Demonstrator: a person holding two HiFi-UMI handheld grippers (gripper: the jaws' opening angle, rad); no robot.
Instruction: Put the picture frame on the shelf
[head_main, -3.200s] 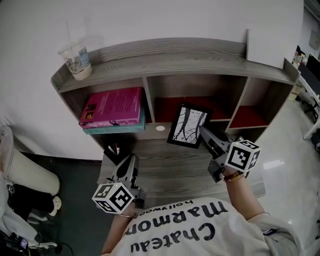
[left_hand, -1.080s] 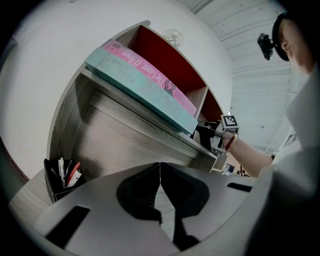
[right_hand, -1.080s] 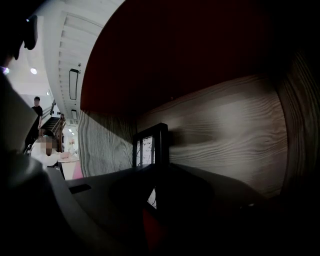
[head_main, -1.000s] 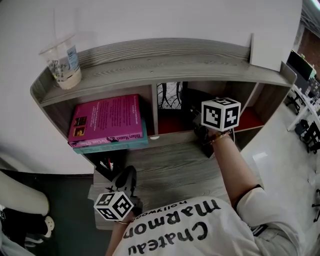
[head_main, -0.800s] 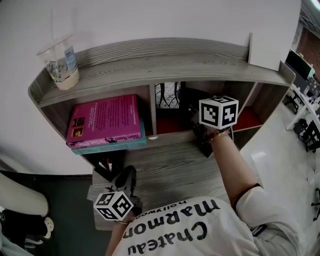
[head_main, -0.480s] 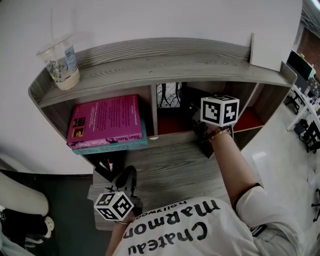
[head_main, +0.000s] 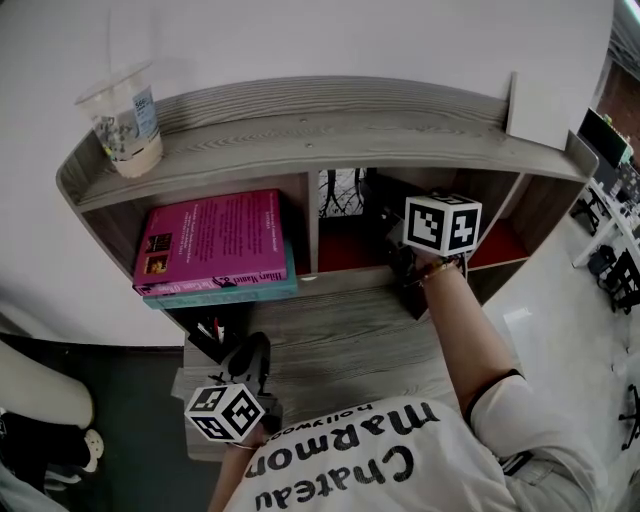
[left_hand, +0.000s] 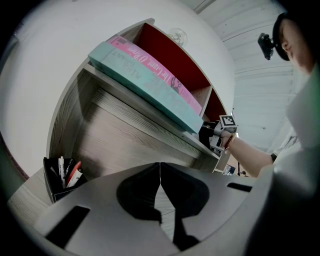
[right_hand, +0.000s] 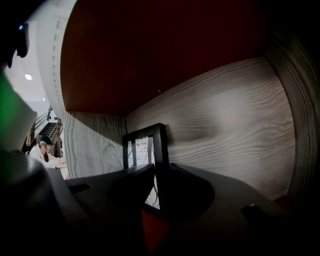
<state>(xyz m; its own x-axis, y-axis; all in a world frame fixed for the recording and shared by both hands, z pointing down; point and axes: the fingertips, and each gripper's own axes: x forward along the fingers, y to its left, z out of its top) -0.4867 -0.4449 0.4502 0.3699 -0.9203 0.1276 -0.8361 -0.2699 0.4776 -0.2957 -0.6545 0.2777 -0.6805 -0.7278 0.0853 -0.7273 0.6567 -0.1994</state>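
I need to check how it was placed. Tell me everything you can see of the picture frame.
The picture frame is a slim black rectangle around a pale picture of dark branch-like lines. It stands upright on the red floor in the middle compartment of the shelf, near the back corner beside the left divider. Whether it leans on the wood is unclear. Its near edge stands between the right tongs, whose jaws have just been opening.

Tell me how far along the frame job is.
Done: the frame stands in the middle compartment of the shelf. In hand: the right gripper has just been opening its jaws, with the frame's edge between them. Still to do: draw that gripper out. The left gripper is shut and empty.
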